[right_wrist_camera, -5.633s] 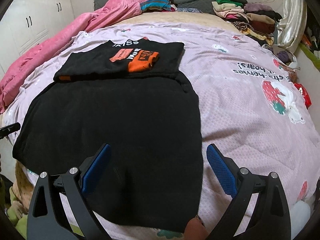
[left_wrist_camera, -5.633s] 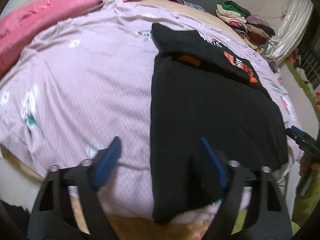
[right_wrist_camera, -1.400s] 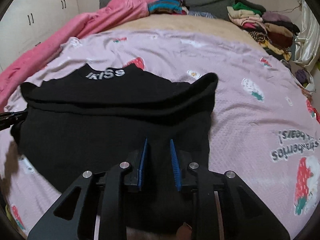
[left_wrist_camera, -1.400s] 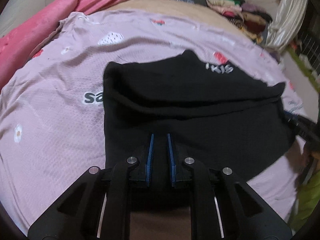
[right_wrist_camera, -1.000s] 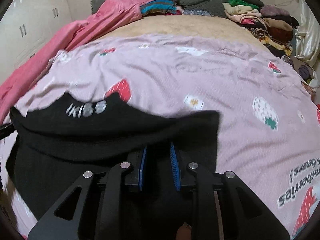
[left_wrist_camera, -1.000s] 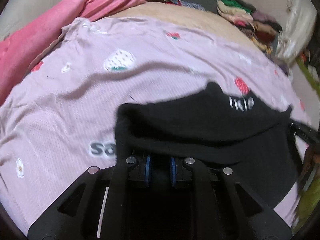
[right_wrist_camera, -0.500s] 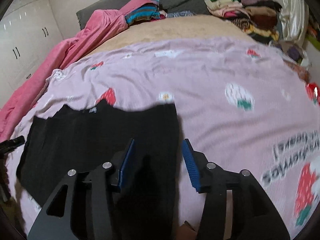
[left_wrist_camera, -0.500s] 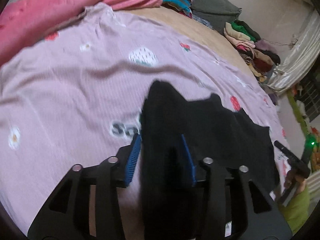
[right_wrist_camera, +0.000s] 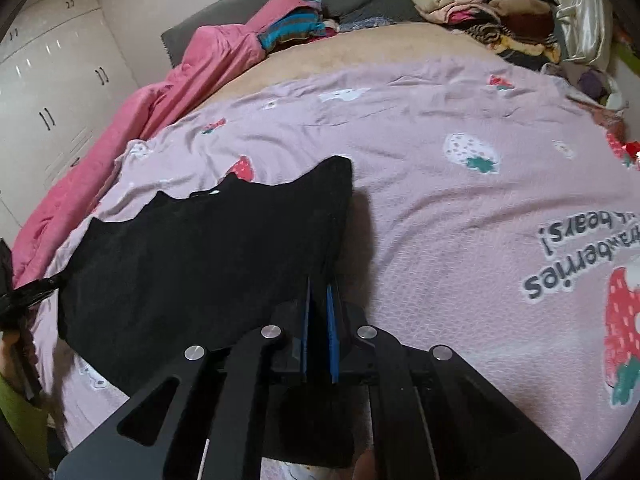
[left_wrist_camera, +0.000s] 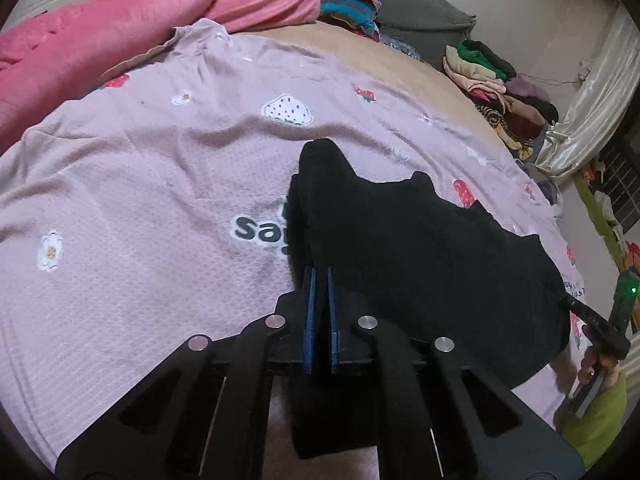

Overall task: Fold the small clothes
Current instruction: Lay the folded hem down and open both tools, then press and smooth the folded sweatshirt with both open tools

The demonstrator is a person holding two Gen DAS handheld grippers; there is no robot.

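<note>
Your left gripper has its blue pads drawn nearly together, pinching the left edge of the black garment, with dark cloth filling the narrow slot between them. Your right gripper is likewise clamped narrow on the garment's right edge, black fabric caught between its pads. The garment lies folded across the near part of the pink strawberry-print bedsheet, spanning the stretch between your two grippers; its far edge is uneven, with a peak at each end. In the right wrist view a sliver of white lettering shows at that far edge. A pink blanket is bunched along the bed's left side, and a pile of folded clothes sits at the far right corner.
</note>
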